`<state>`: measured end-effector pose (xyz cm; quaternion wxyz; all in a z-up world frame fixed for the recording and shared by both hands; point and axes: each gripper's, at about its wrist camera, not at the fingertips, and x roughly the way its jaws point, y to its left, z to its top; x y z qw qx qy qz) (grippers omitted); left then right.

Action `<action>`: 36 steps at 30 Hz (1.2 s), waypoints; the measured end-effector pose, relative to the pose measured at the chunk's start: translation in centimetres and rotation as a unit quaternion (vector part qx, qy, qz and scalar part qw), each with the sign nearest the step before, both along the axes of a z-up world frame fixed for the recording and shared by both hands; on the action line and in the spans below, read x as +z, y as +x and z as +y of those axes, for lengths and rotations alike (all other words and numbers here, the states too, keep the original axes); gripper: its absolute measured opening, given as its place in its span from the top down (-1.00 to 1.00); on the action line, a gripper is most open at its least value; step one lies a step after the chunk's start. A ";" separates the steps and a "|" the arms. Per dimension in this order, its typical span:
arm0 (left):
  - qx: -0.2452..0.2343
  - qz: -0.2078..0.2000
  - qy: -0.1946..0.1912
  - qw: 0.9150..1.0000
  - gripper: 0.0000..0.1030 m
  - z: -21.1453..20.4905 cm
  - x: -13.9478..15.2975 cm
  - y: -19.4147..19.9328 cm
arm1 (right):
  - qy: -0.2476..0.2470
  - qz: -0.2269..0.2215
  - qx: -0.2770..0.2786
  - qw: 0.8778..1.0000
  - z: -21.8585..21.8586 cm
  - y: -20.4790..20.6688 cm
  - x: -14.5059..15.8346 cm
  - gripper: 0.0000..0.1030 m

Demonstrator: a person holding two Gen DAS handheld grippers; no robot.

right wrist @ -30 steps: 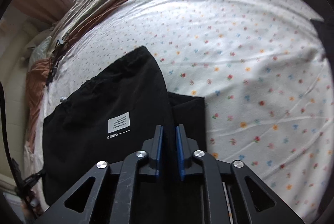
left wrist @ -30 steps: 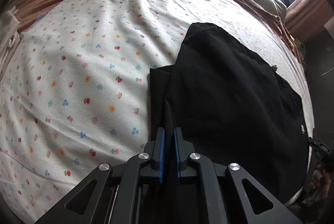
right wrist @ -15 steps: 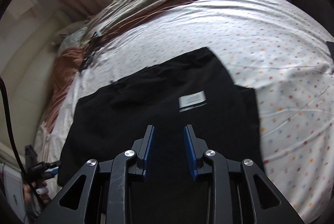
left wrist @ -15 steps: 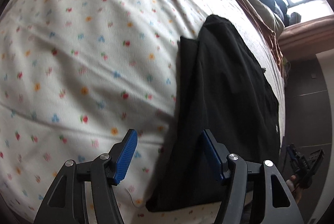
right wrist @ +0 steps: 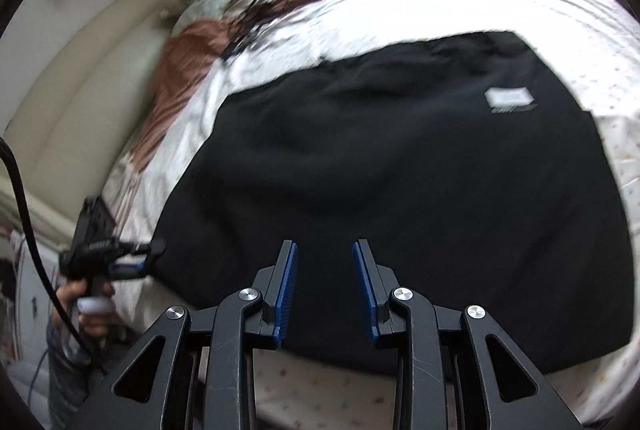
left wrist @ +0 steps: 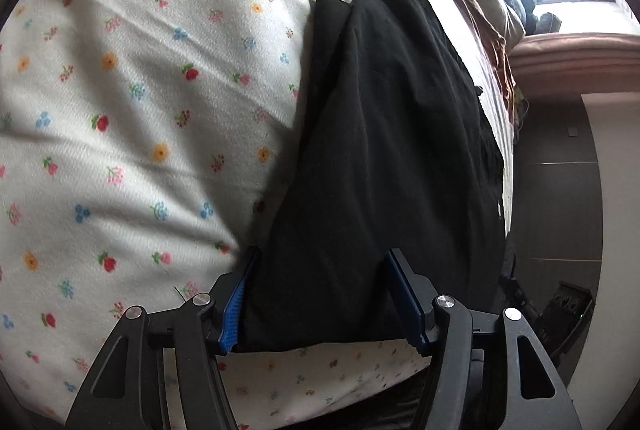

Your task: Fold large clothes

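The black garment (right wrist: 400, 165) lies folded flat at the bed's (left wrist: 120, 109) near edge. Both claws gape, gripping nothing — the left claw (left wrist: 324, 294) straddles its near corner, the right claw (right wrist: 324, 290) hovers over its near hem — seemingly placed for another fold.

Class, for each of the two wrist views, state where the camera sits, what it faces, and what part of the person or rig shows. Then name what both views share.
Left wrist: sits behind the open left gripper, facing along the black garment on the floral sheet; only its own fingers show.
Right wrist: sits behind the open right gripper, facing the black garment broadside, white label far right; the person's left hand shows, holding the other gripper.
Shared: the garment and sheet.
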<state>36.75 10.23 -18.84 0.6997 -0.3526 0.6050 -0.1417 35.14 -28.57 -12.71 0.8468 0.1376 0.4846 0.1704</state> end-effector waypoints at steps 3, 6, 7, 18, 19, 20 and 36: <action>0.015 0.006 -0.013 1.000 -0.23 0.5 -0.3 0.0 | 0.004 0.008 0.022 1.000 1.4 -0.8 -0.6 0.43; 0.031 0.010 -0.037 0.999 -0.13 1.0 -0.7 0.3 | -0.001 0.016 0.039 0.999 2.7 -1.4 -1.3 0.43; 0.035 0.011 -0.043 0.998 -0.13 1.0 -0.8 0.5 | -0.003 0.018 0.039 0.999 3.1 -1.8 -1.6 0.43; 0.030 -0.001 -0.027 0.999 0.36 -0.1 0.4 0.7 | -0.085 0.033 0.044 0.995 5.7 -2.0 -4.6 0.53; 0.035 -0.007 -0.024 0.999 0.44 -0.2 0.7 0.5 | -0.087 0.034 0.039 0.995 5.6 -1.8 -4.7 0.55; 0.036 -0.016 -0.014 0.999 0.50 -0.4 1.2 0.2 | -0.087 0.035 0.036 0.995 5.4 -1.7 -4.8 0.56; 0.094 -0.045 0.013 0.994 0.68 -1.2 2.3 -0.7 | -0.113 0.058 0.017 0.992 5.7 6.4 -5.3 0.93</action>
